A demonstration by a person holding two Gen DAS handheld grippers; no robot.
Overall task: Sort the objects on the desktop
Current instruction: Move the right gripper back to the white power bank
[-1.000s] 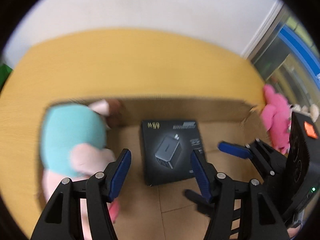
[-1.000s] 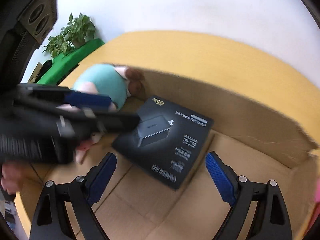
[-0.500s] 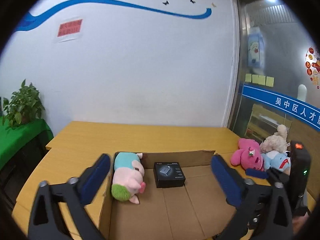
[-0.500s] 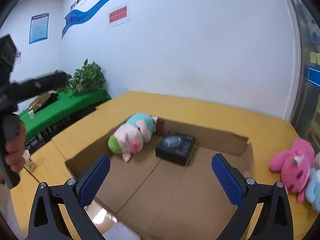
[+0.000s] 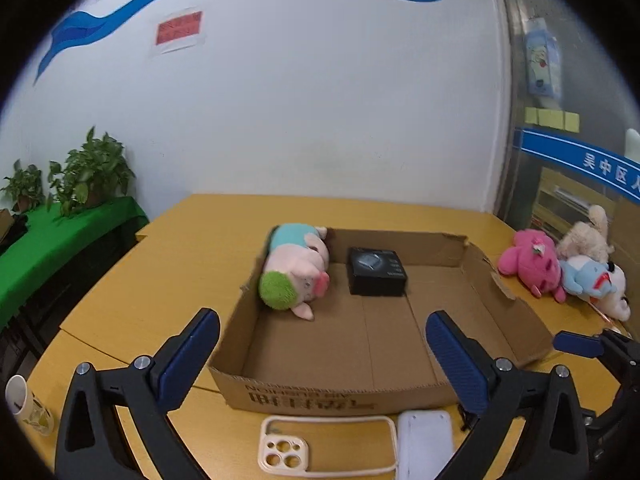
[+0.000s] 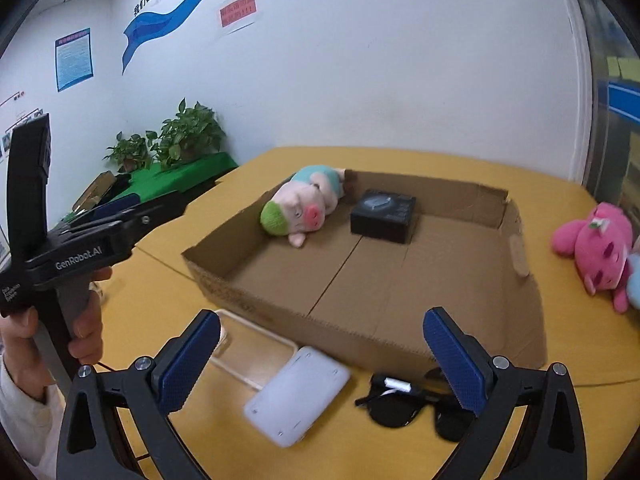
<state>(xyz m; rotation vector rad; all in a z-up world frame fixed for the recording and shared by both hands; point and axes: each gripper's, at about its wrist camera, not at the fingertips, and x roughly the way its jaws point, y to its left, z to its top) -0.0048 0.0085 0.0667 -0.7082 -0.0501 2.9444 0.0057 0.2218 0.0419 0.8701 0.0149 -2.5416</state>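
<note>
A shallow cardboard box (image 5: 332,394) (image 6: 248,292) lies on the yellow table. Inside at its far left lie a pink pig plush (image 5: 296,268) (image 6: 300,206) and a black charger box (image 5: 376,272) (image 6: 384,216). In front of the box lie a clear phone case (image 5: 328,450) (image 6: 256,354), a white power bank (image 5: 424,440) (image 6: 298,396) and black sunglasses (image 6: 412,406). My left gripper (image 5: 322,356) is open and empty, pulled back before the box. My right gripper (image 6: 320,360) is open and empty above the power bank and sunglasses.
A pink plush (image 5: 532,264) (image 6: 596,252), a beige plush (image 5: 588,236) and a blue-white plush (image 5: 596,284) lie on the table right of the box. A paper cup (image 5: 18,396) stands at the left table edge. Potted plants (image 5: 88,176) stand on a green table.
Both grippers have pulled back and up out of the box, from close over the charger box to the table's near side. The charger box stays inside.
</note>
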